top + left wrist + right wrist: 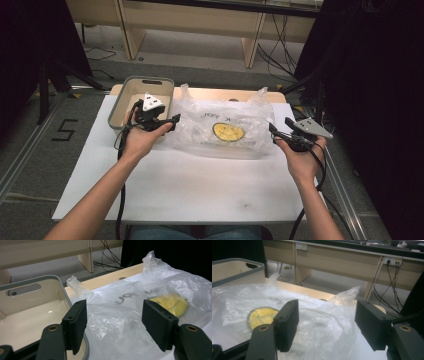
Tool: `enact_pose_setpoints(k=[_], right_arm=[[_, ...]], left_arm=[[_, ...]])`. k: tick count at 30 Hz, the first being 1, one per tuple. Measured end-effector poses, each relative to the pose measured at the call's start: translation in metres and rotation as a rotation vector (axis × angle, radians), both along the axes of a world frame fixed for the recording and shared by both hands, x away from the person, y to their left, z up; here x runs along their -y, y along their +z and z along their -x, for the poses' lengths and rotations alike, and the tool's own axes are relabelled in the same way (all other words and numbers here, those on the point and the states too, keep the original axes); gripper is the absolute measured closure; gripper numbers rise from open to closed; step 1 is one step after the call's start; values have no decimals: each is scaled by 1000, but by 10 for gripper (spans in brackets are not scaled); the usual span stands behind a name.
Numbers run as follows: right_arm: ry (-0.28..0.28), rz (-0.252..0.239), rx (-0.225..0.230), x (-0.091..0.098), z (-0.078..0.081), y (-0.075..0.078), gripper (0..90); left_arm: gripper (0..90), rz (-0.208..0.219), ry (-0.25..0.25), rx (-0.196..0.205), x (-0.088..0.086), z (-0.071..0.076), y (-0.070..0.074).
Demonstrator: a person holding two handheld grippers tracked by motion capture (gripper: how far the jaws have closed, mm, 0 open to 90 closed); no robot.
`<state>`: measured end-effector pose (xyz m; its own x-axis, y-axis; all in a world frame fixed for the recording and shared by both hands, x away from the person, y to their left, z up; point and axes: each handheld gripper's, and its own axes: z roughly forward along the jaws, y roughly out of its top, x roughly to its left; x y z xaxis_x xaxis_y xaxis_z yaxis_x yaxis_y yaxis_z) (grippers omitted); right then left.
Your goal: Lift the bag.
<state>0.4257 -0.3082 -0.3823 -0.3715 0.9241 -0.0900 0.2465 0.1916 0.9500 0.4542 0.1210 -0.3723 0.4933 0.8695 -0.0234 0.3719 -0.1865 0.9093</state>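
L gripper (172,121) jaws wide, holding nothing, at bag's L edge | R gripper (274,131) jaws wide, empty, at bag's R edge | clear plastic bag (225,127) w/ yellow round item (228,132) inside lies flat mid-desk toward far edge, beside beige bin (131,85) at far-L corner | est: bag not gripped, bin looks empty, bagged item not yet binned | item's kind blurred thru plastic, print unreadable

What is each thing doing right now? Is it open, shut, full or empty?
Left gripper: open, nothing between its jaws, at the bag's left edge.
Right gripper: open, holding nothing, at the bag's right edge.
Clear plastic bag: lying flat and crumpled on the white table.
Yellow round thing: inside the bag.
Beige bin: upright, empty.
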Motion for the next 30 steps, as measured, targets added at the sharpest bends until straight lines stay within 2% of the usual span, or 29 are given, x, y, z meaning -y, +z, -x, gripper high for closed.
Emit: enact_pose_setpoints(k=[3, 16, 24, 30], right_arm=[[15, -5, -5, 1, 3, 0, 365], [77, -13, -49, 7, 15, -4, 365], [115, -4, -85, 11, 24, -11, 365], [121, 1, -122, 15, 32, -21, 365]], left_arm=[[359, -14, -9, -2, -2, 3, 1], [344, -27, -58, -33, -10, 17, -1], [324, -67, -82, -35, -16, 29, -9], [308, -99, -107, -47, -19, 40, -18]])
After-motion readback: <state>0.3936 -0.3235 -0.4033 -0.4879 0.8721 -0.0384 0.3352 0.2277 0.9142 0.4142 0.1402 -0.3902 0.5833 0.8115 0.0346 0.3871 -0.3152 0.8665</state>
